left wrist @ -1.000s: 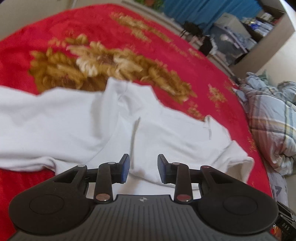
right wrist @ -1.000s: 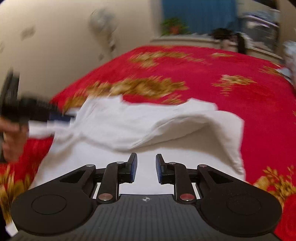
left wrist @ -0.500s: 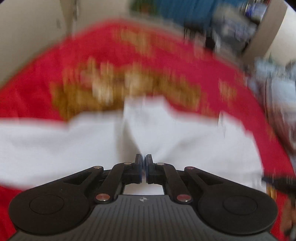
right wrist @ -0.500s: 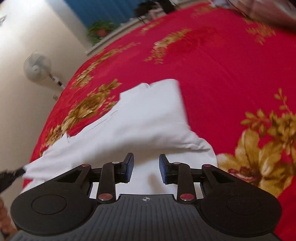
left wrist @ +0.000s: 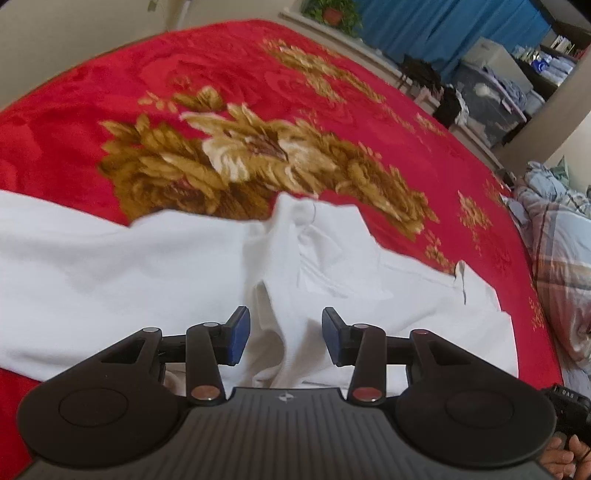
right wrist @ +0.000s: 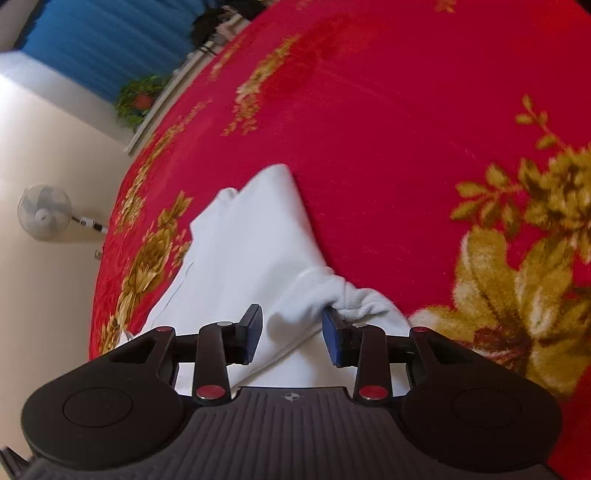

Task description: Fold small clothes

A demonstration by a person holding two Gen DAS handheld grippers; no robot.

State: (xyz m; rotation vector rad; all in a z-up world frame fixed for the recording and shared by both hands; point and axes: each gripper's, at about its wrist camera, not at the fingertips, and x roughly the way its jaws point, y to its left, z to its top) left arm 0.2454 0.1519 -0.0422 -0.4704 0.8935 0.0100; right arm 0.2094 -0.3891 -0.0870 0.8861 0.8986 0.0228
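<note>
A small white garment (left wrist: 155, 280) lies rumpled across the red floral bedspread (left wrist: 258, 85). In the left wrist view my left gripper (left wrist: 282, 338) is open, its blue pads apart over a raised fold in the middle of the cloth. In the right wrist view the same white garment (right wrist: 251, 251) runs away from me, with a bunched end beside the right pad. My right gripper (right wrist: 291, 338) is open over that end, holding nothing. The right gripper's body and hand show at the left view's lower right corner (left wrist: 565, 406).
A plaid quilt (left wrist: 561, 266) lies heaped at the bed's right side. Storage boxes and clothes (left wrist: 491, 85) stand beyond the far edge, below a blue curtain (left wrist: 443, 26). A standing fan (right wrist: 44, 212) and a potted plant (right wrist: 138, 98) are by the wall.
My left gripper shut about half a second ago and has opened again, with the cloth's middle fold now lying bunched between the pads. The right gripper swung round to the garment's end and opened wider.
</note>
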